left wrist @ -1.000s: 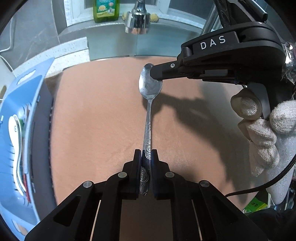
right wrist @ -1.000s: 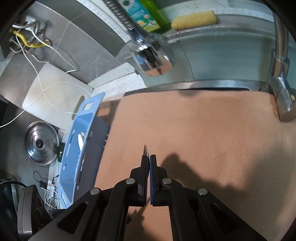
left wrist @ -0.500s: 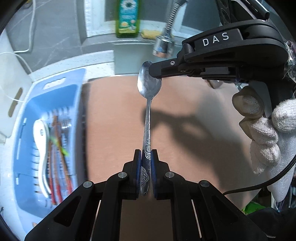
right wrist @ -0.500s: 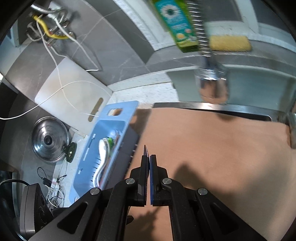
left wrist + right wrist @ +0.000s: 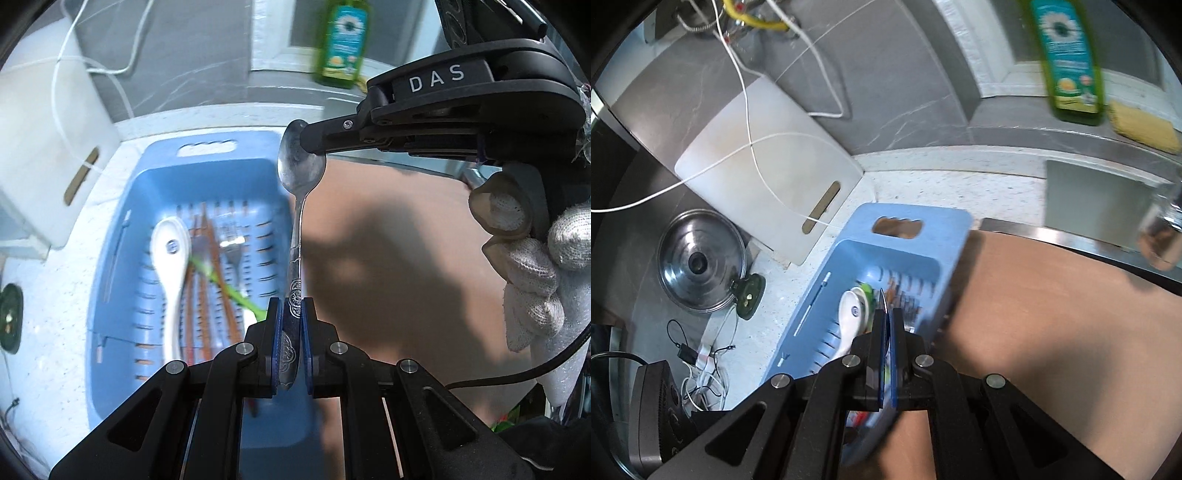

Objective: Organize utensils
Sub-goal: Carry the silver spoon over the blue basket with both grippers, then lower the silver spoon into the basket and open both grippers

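My left gripper (image 5: 291, 325) is shut on the ornate handle of a metal spoon (image 5: 297, 236) that points forward. My right gripper (image 5: 887, 317) is shut on the spoon's bowl, whose thin edge (image 5: 882, 301) shows between its pads; in the left wrist view its black finger (image 5: 332, 134) lies across the bowl. Both hold the spoon in the air beside a blue slotted utensil tray (image 5: 122, 236), also in the right wrist view (image 5: 831, 266). The tray holds a white ceramic spoon (image 5: 170, 251), brown chopsticks (image 5: 210, 258), a fork (image 5: 231, 251) and a green utensil (image 5: 236, 295).
A tan mat (image 5: 406, 258) covers the sink area right of the tray. A white cutting board (image 5: 768, 166) leans on the wall, with a steel pot lid (image 5: 700, 262) and cables beside it. A green soap bottle (image 5: 1067, 62) and yellow sponge (image 5: 1141, 127) sit on the ledge.
Both grippers carried the spoon left, from over the tan mat to the blue tray's right edge. The grips have not changed.
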`<action>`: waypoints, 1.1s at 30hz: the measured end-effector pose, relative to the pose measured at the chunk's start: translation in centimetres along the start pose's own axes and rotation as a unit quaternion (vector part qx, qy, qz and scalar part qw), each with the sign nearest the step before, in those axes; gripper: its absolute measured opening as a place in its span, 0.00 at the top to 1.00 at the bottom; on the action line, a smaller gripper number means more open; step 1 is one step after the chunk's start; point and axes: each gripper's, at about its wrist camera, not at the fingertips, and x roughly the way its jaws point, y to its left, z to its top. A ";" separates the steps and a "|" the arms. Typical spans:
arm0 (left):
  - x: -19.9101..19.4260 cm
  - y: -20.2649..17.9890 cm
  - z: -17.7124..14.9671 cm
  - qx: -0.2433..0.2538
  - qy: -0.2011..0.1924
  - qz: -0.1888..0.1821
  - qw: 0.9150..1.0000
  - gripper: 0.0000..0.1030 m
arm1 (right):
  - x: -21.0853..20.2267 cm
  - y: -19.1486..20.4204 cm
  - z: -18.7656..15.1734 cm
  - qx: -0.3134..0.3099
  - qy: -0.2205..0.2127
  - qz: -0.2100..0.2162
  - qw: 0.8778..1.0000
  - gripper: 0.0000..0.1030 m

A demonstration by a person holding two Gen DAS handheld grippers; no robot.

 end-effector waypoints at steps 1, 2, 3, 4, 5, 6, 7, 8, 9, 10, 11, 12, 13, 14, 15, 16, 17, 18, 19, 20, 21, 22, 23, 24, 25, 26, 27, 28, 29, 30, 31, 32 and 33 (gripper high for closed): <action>0.2 0.6 -0.1 -0.003 0.002 0.002 1.000 0.92 | 0.5 0.3 0.1 -0.003 0.004 -0.001 1.000 0.98; 0.2 1.0 -0.2 -0.006 0.004 0.004 1.000 0.92 | 1.4 0.7 0.3 -0.008 0.010 -0.002 1.000 0.98; 0.3 1.5 -0.5 -0.009 0.007 0.006 1.000 0.92 | 1.9 1.0 0.3 -0.009 0.014 -0.003 1.000 0.98; 0.4 2.0 -0.6 -0.013 0.009 0.007 1.000 0.92 | 2.6 1.2 0.4 -0.011 0.019 -0.003 1.000 0.98; 0.8 2.5 -0.7 -0.018 0.013 0.007 1.000 0.92 | 3.3 1.5 0.5 -0.012 0.025 -0.004 1.000 0.98; 1.0 3.1 -0.8 -0.023 0.017 0.006 1.000 0.92 | 4.0 1.7 0.6 -0.014 0.030 -0.006 0.999 0.98; 1.1 3.5 -0.9 -0.027 0.021 0.006 0.999 0.92 | 4.6 1.9 0.6 -0.016 0.035 -0.008 0.999 0.99; 1.3 3.8 -1.0 -0.030 0.024 0.006 0.999 0.92 | 5.3 2.1 0.6 -0.019 0.041 -0.012 0.999 0.99; 1.5 4.1 -1.2 -0.032 0.028 0.006 0.999 0.92 | 5.8 2.2 0.6 -0.021 0.045 -0.014 0.999 0.99; 1.9 4.5 -1.2 -0.035 0.033 0.005 0.999 0.92 | 6.4 2.4 0.5 -0.023 0.050 -0.017 0.998 0.99; 2.1 4.7 -1.2 -0.038 0.036 0.003 0.999 0.92 | 6.7 2.4 0.5 -0.025 0.053 -0.019 0.998 0.99; 2.3 4.9 -1.3 -0.040 0.039 0.002 0.998 0.92 | 7.2 2.5 0.5 -0.026 0.056 -0.021 0.998 0.99; 2.6 5.2 -1.3 -0.043 0.042 0.001 0.998 0.92 | 7.6 2.5 0.4 -0.027 0.060 -0.023 0.998 0.99; 2.8 5.3 -1.4 -0.044 0.045 -0.001 0.998 0.92 | 7.9 2.5 0.4 -0.027 0.063 -0.025 0.997 0.99; 3.0 5.3 -1.4 -0.044 0.047 -0.001 0.998 0.92 | 8.3 2.5 0.4 -0.026 0.067 -0.027 0.997 0.99; 3.1 5.4 -1.4 -0.045 0.050 -0.002 0.998 0.92 | 8.6 2.5 0.4 -0.027 0.070 -0.028 0.997 0.99; 3.3 5.4 -1.4 -0.044 0.052 -0.003 0.998 0.92 | 8.9 2.5 0.4 -0.029 0.073 -0.032 0.996 0.99; 3.5 5.4 -1.4 -0.044 0.054 -0.003 0.998 0.92 | 9.1 2.5 0.4 -0.031 0.075 -0.035 0.996 0.99; 3.7 5.5 -1.3 -0.045 0.057 -0.005 0.997 0.92 | 9.3 2.5 0.4 -0.033 0.077 -0.038 0.996 0.99; 3.9 5.5 -1.3 -0.046 0.058 -0.007 0.997 0.92 | 9.6 2.5 0.5 -0.034 0.079 -0.040 0.995 0.99; 4.1 5.7 -1.2 -0.047 0.060 -0.008 0.997 0.92 | 9.7 2.5 0.5 -0.034 0.081 -0.042 0.995 0.99; 4.3 5.7 -1.2 -0.049 0.061 -0.009 0.997 0.92 | 9.9 2.5 0.5 -0.036 0.083 -0.044 0.995 0.99; 4.7 5.9 -1.1 -0.051 0.064 -0.011 0.997 0.92 | 10.1 2.5 0.5 -0.038 0.085 -0.047 0.995 0.99; 5.1 6.1 -1.0 -0.053 0.065 -0.013 0.996 0.92 | 10.3 2.5 0.5 -0.039 0.087 -0.049 0.994 0.99; 5.4 6.2 -1.0 -0.056 0.068 -0.016 0.996 0.92 | 10.4 2.5 0.5 -0.041 0.089 -0.052 0.994 0.99; 5.6 6.3 -1.0 -0.057 0.070 -0.017 0.996 0.92 | 10.6 2.5 0.5 -0.041 0.092 -0.054 0.993 0.99; 5.7 6.4 -1.0 -0.059 0.071 -0.018 0.996 0.92 | 10.8 2.5 0.5 -0.042 0.093 -0.056 0.993 0.99; 5.8 6.4 -1.0 -0.060 0.072 -0.019 0.995 0.92 | 10.9 2.5 0.5 -0.043 0.094 -0.057 0.993 0.99; 5.9 6.5 -0.9 -0.062 0.073 -0.019 0.995 0.92 | 11.0 2.5 0.5 -0.045 0.095 -0.059 0.993 0.99; 6.0 6.5 -1.0 -0.063 0.074 -0.020 0.995 0.92 | 11.1 2.6 0.5 -0.046 0.096 -0.061 0.992 0.99; 6.1 6.6 -1.0 -0.065 0.074 -0.020 0.995 0.92 | 11.2 2.6 0.6 -0.047 0.098 -0.062 0.992 0.99; 6.2 6.7 -0.9 -0.067 0.075 -0.021 0.995 0.92 | 11.3 2.6 0.6 -0.047 0.099 -0.063 0.992 0.99; 6.3 6.9 -0.9 -0.068 0.075 -0.021 0.995 0.92 | 11.3 2.5 0.7 -0.047 0.100 -0.065 0.992 0.99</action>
